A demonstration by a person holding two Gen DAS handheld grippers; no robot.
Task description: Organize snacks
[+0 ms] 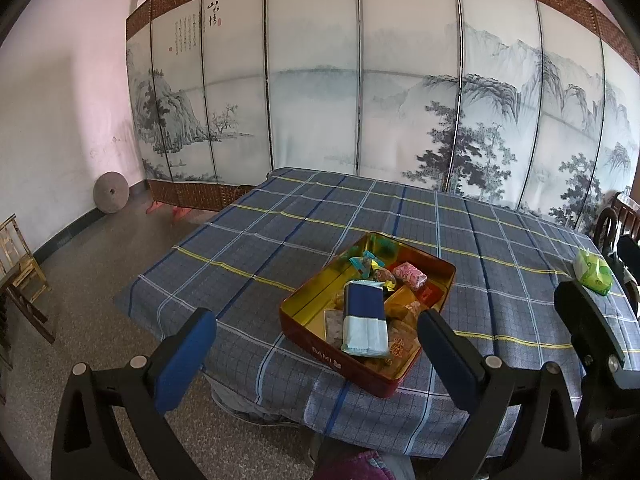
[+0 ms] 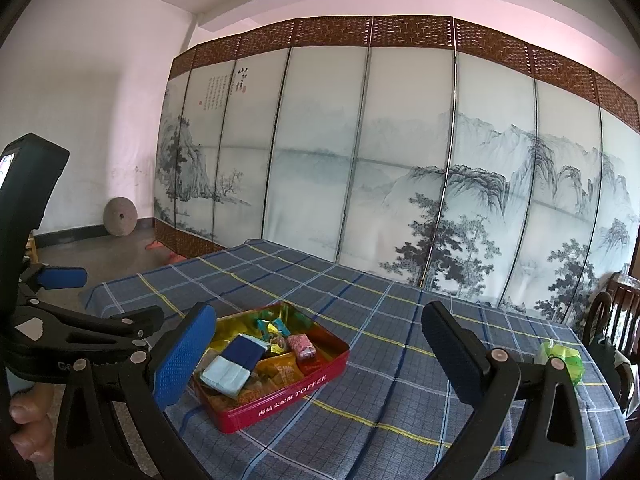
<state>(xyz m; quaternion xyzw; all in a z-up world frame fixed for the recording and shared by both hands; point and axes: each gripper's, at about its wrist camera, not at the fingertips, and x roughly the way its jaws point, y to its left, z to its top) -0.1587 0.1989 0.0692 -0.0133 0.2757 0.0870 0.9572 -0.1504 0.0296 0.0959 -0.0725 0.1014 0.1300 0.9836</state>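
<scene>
Left gripper (image 1: 316, 344) and right gripper (image 2: 318, 348) hover with jaws wide apart and empty above a red toffee tin (image 2: 280, 402) of snacks on a plaid tablecloth (image 1: 280, 240)

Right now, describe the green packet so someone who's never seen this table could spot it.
Start at the table with the blue plaid cloth. The red tin of snacks sits near its front; the green packet lies alone on the cloth well to the tin's right, near the wooden chair. It is the only snack outside the tin.
</scene>
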